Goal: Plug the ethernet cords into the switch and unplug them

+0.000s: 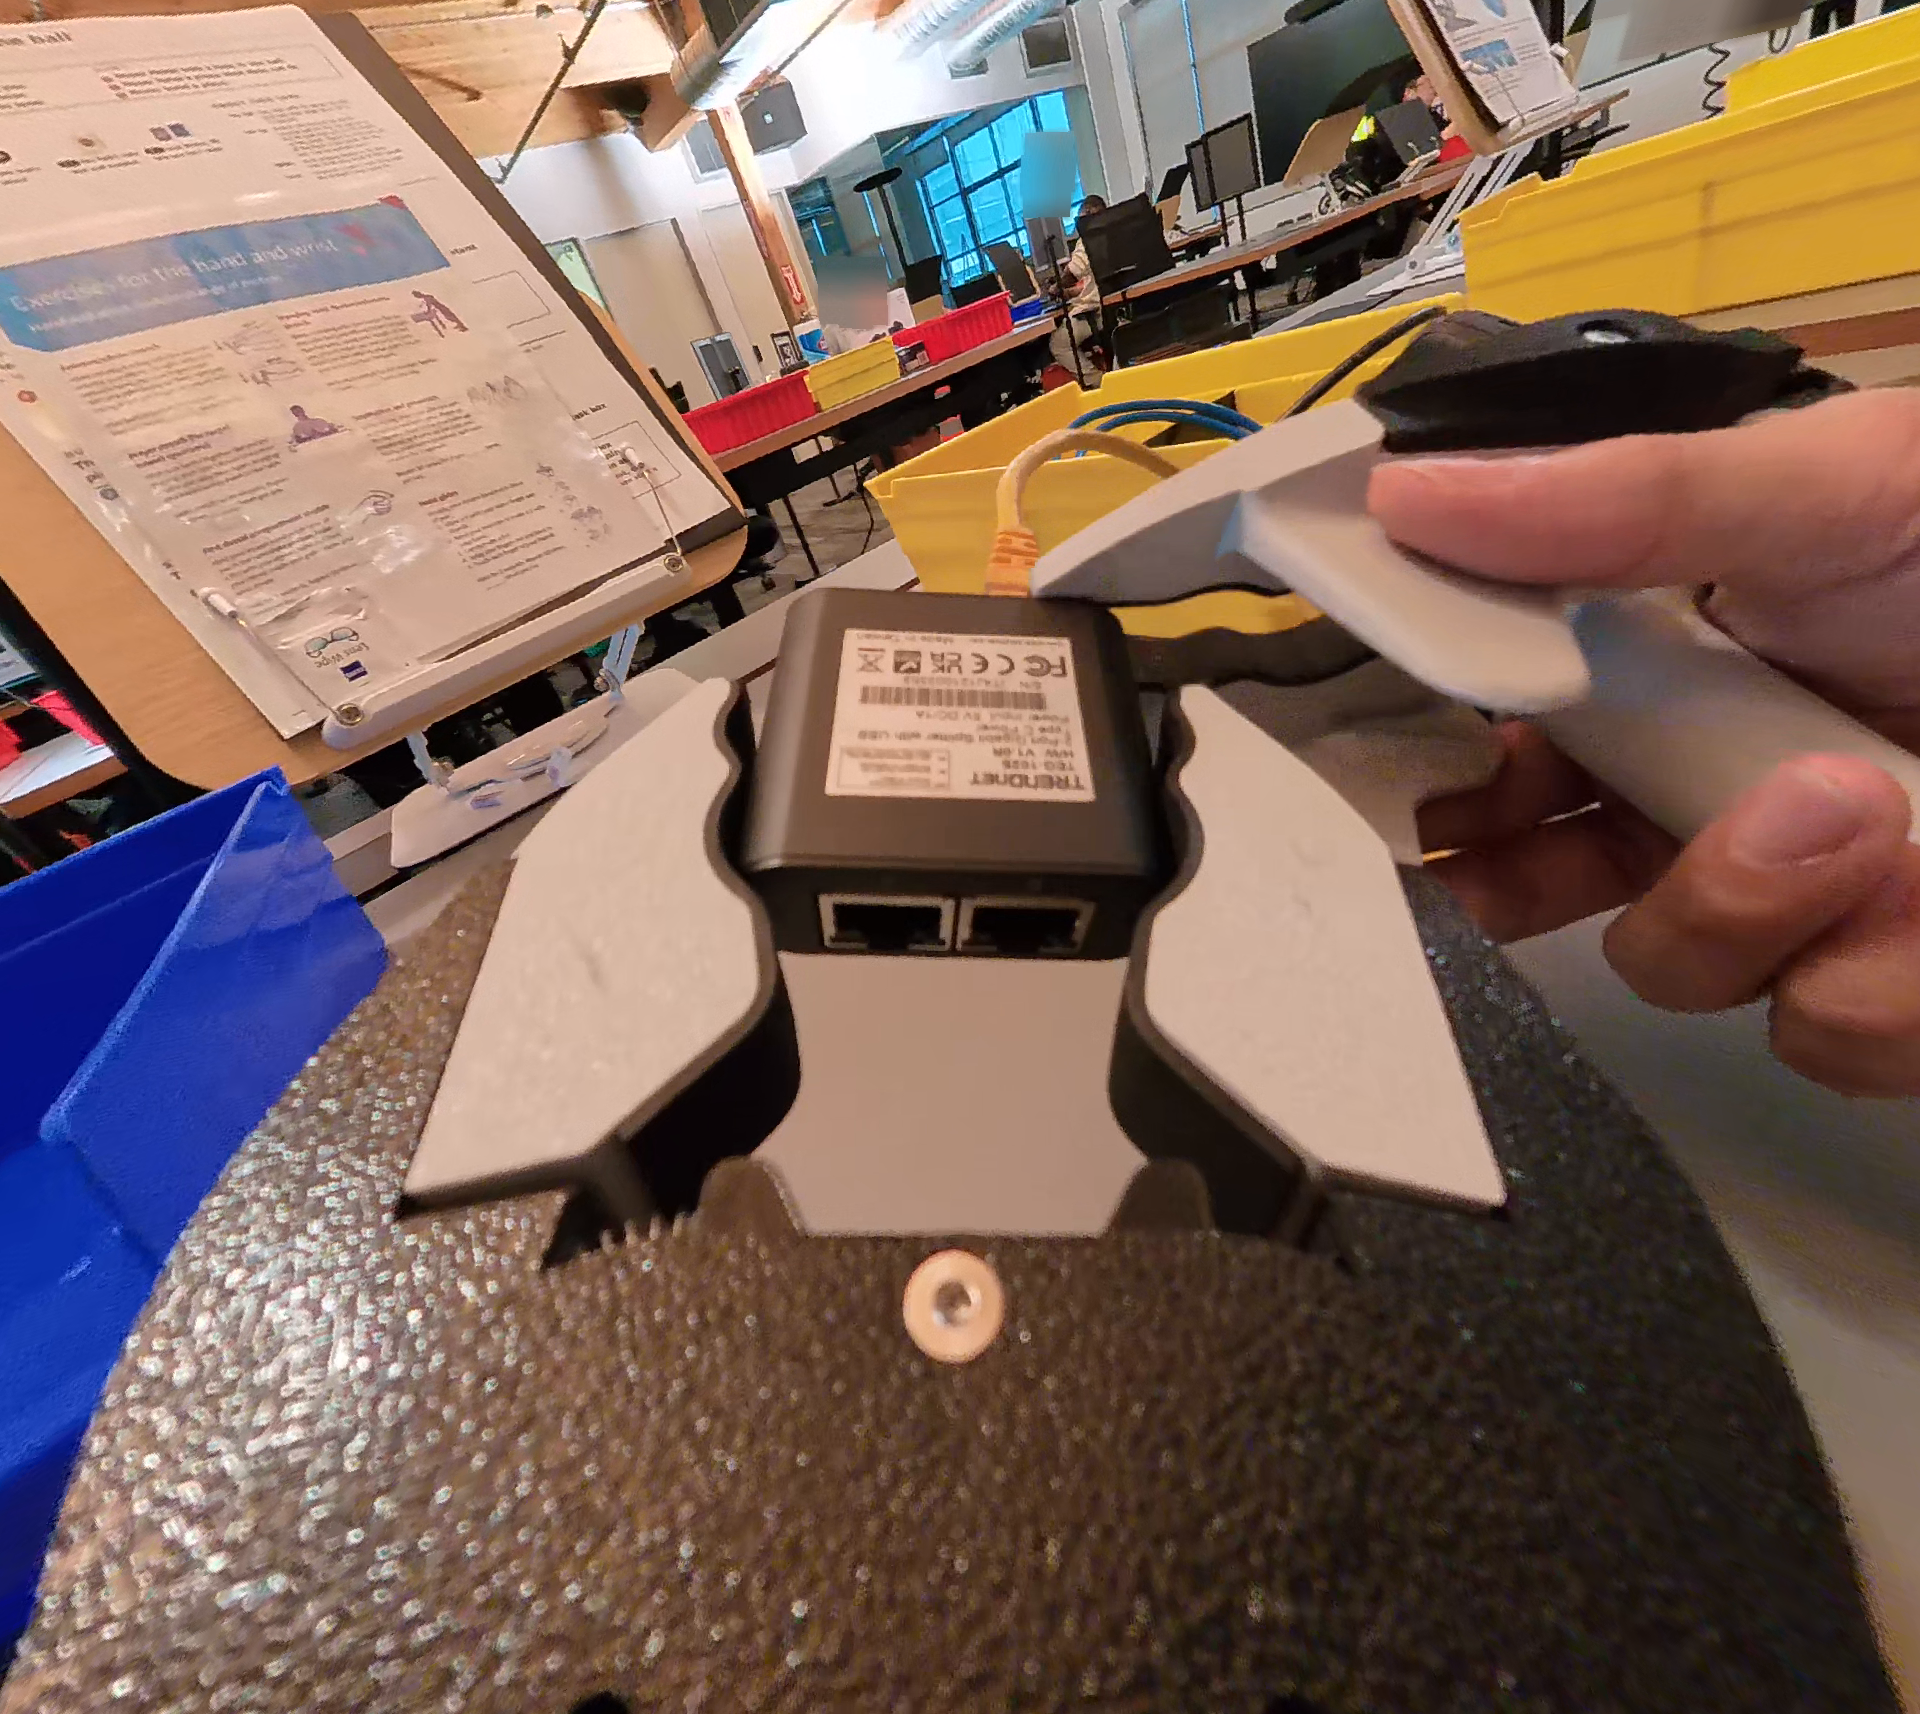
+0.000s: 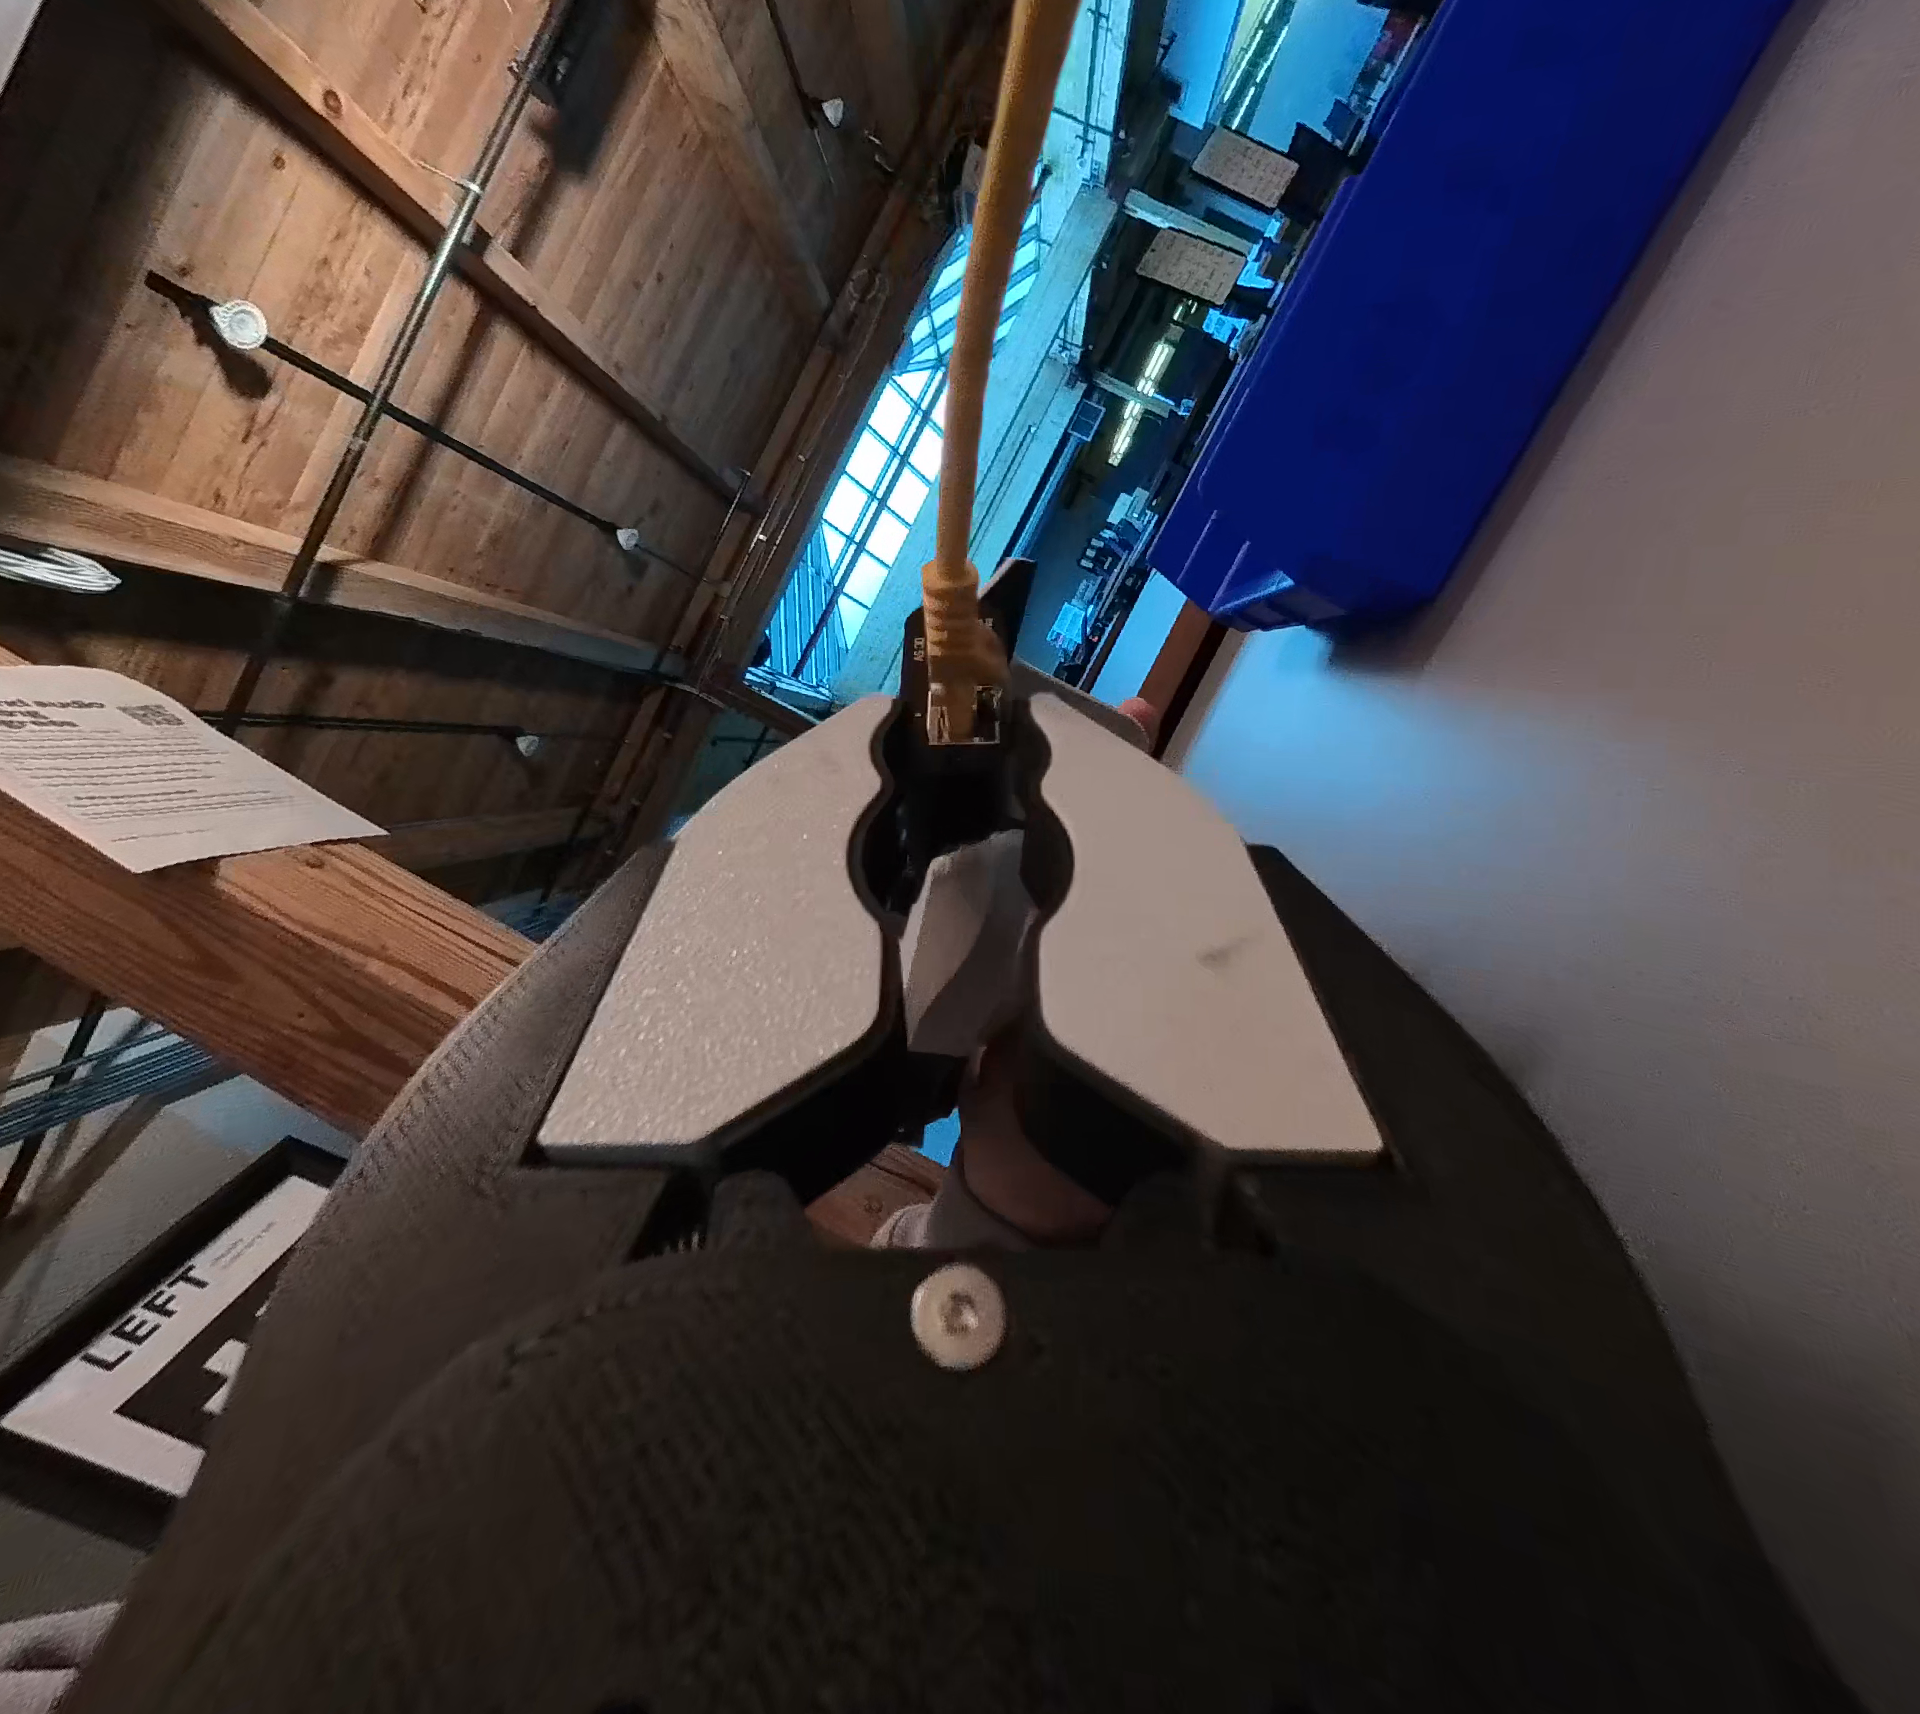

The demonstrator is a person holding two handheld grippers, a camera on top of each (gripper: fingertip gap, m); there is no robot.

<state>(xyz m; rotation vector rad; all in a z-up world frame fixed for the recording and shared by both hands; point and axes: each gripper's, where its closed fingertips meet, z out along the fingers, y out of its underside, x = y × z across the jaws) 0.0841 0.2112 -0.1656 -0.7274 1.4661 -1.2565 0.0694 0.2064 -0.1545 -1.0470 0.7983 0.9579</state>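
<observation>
Switch (image 1: 951, 745) clamped in left gripper (image 1: 951, 843), frame centre; yellow cord (image 1: 1023, 521) plugged in at its far side.
Left fingers pinch the switch's sides, likely to steady it, two near ports empty. Right gripper (image 2: 961, 734), nearly closed, reaches the plug (image 2: 961, 667) at mid-frame; whether it grips cannot be told. Blue cord (image 1: 1164, 421) waits in yellow bin (image 1: 935, 511), upper right.

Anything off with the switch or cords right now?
Slightly odd: the switch sits label-side up in the left gripper, apparently upside down. Its two near ports are empty. The yellow cord is plugged into the far side, with the right gripper at that plug. No visible damage.
</observation>
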